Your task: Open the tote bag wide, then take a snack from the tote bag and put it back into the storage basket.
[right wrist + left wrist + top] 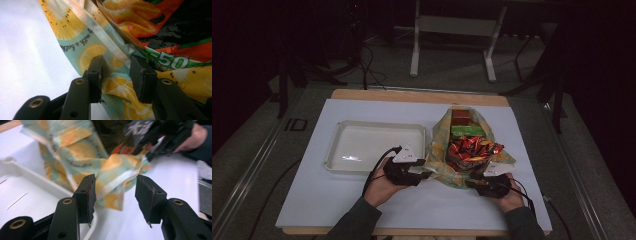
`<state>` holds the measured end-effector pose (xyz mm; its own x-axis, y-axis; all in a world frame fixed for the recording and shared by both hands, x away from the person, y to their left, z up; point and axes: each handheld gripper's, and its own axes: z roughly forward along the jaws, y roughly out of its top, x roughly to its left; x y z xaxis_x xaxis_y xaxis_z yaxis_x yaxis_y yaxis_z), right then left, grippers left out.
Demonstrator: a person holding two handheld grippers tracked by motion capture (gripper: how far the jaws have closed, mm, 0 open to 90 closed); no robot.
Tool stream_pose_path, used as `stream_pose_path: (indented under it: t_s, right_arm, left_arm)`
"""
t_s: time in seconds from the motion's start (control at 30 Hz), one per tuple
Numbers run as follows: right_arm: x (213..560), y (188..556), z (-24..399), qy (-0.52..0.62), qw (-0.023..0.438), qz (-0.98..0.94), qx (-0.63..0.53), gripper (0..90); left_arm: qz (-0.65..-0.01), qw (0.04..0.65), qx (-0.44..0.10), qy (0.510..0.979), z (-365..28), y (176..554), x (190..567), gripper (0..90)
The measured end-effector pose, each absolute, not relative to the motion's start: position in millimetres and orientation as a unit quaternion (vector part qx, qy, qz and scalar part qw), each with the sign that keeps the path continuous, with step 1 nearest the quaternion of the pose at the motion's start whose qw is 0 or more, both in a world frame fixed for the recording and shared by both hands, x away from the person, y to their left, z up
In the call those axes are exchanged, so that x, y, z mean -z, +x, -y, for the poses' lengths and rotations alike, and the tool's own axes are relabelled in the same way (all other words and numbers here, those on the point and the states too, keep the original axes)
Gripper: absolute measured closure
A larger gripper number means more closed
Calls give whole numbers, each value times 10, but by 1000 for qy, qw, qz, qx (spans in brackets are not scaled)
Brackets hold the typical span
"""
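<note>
Lemon-print bag [439,150] of snack packets, centre-right of the high view.
It lies open on the white surface, mouth spread, red and green packets [469,145] inside.

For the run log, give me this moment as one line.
left gripper: open at bag edge | right gripper: open, bag rim between jaws | tray: empty

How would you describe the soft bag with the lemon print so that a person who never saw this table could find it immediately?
Start at the white sheet covering the table, then find the shallow white plastic tray on its left half. Directly right of this tray lies the crumpled plastic bag with yellow lemon slices on pale blue-green. It is the one patterned thing there, and its open mouth shows red, orange and green snack packets.
</note>
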<state>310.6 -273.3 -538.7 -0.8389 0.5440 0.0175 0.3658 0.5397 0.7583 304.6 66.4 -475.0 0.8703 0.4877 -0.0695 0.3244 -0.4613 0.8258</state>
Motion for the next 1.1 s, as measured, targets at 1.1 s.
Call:
stream_pose_path:
  t_s: [1.1]
  right_arm:
    - [5387,3107,2735,261,107,-870,-404,610]
  left_arm:
    - [-231,491,-103,834,-857,3172,4436,503]
